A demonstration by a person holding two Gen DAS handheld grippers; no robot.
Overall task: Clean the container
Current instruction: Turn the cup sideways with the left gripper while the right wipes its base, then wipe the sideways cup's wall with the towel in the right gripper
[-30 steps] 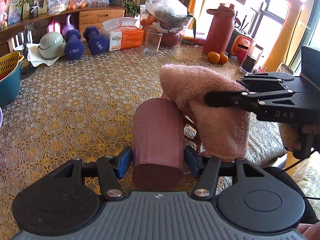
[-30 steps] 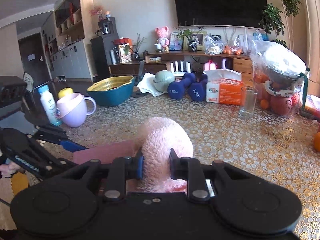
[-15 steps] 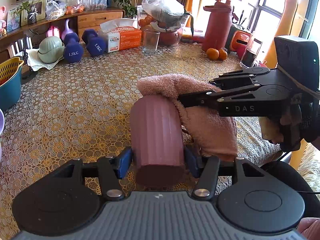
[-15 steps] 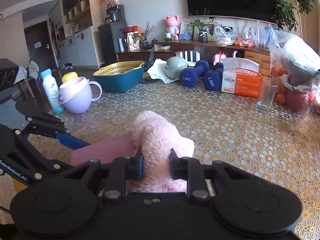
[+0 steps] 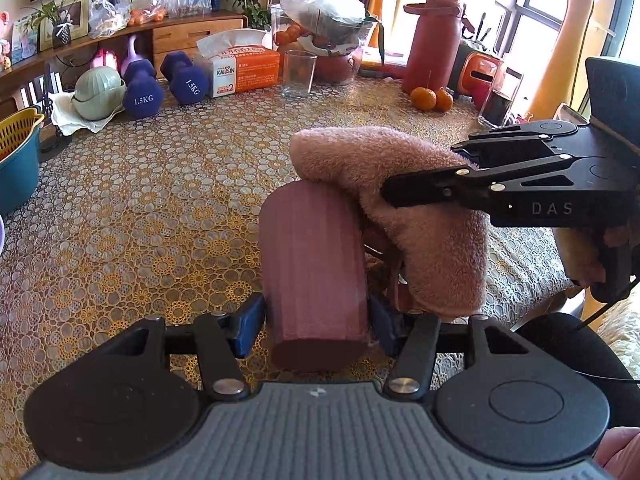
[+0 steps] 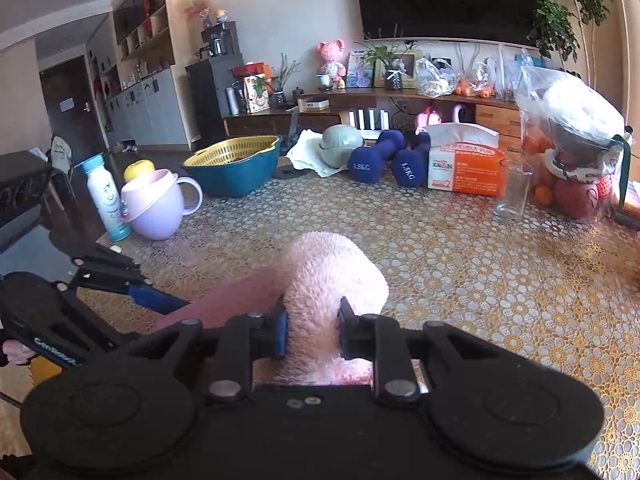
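A ribbed maroon cup [image 5: 316,268] lies on its side between the blue pads of my left gripper [image 5: 316,320], which is shut on it, base toward the camera. A fluffy pink cloth [image 5: 400,204] drapes over the cup's far end and right side. My right gripper [image 5: 390,192] comes in from the right and is shut on that cloth. In the right wrist view the pink cloth [image 6: 332,280] bulges out between the fingers of my right gripper [image 6: 312,332], with the maroon cup [image 6: 232,300] to its left and my left gripper [image 6: 120,280] beyond it. The cup's mouth is hidden.
On the gold-patterned tablecloth [image 5: 132,208] stand a clear glass [image 5: 298,74], an orange tissue box [image 5: 244,68], two blue dumbbells [image 5: 160,86], a red bottle [image 5: 432,44], oranges [image 5: 432,98], a lilac mug [image 6: 156,208] and a teal basin with yellow basket [image 6: 236,164].
The right gripper with the cloth has pulled back to the right and lifted a little along the cup's far end. The left gripper keeps the cup in the same pose.
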